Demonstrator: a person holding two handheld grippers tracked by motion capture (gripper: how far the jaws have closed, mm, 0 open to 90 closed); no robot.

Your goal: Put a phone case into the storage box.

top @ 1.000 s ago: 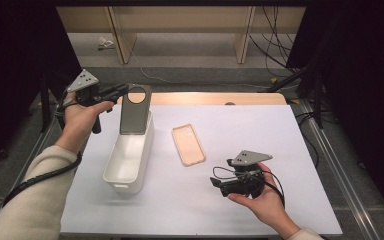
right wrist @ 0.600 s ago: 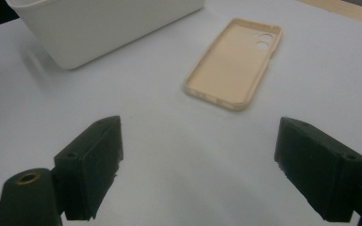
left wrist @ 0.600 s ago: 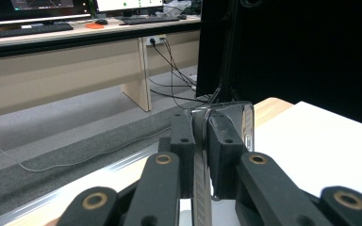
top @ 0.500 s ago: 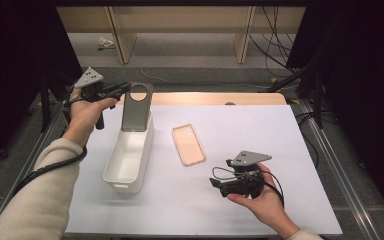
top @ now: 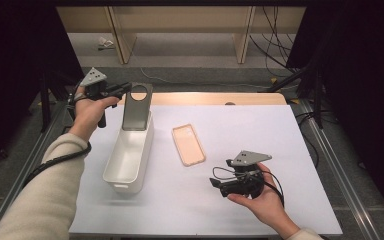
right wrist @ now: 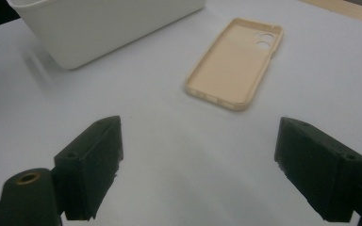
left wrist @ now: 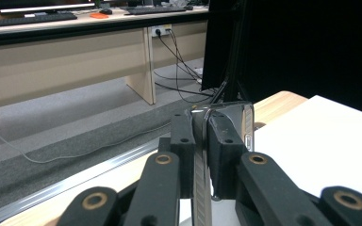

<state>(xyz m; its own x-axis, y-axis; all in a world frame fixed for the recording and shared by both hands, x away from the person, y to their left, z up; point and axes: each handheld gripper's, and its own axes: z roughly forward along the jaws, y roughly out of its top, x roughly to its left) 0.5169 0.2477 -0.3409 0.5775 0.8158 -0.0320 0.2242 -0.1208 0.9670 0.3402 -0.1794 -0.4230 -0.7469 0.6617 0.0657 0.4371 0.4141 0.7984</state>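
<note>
Jaws of the left gripper (top: 122, 90) are clamped on the top edge of a dark grey phone case (top: 138, 106), which stands upright with its lower end inside the far end of a long white bin (top: 129, 155); the case's round camera cutout sits just above the bin's rim. In the left gripper view the black pads (left wrist: 184, 141) press flat against both faces of the thin case (left wrist: 226, 110), seen edge-on, with nothing else between them. The person's left hand (top: 91, 110) grips that tool beyond the bin's far left corner, and a cream sleeve (top: 40, 195) runs back along the bin's left side. A second, peach-coloured phone case (top: 188, 144) lies flat and face up on the white table sheet (top: 240, 125), just right of the bin and not touching it. The right gripper (top: 217, 184) rests low in the right hand (top: 260, 197), well to the right of the bin and nearer the person than the peach case, pointing back toward the bin. Its jaws stand wide apart and hold nothing; in the right gripper view the peach case (right wrist: 235, 61) lies ahead between them on the sheet, with the bin's white wall (right wrist: 108, 28) farther off at the left.
</note>
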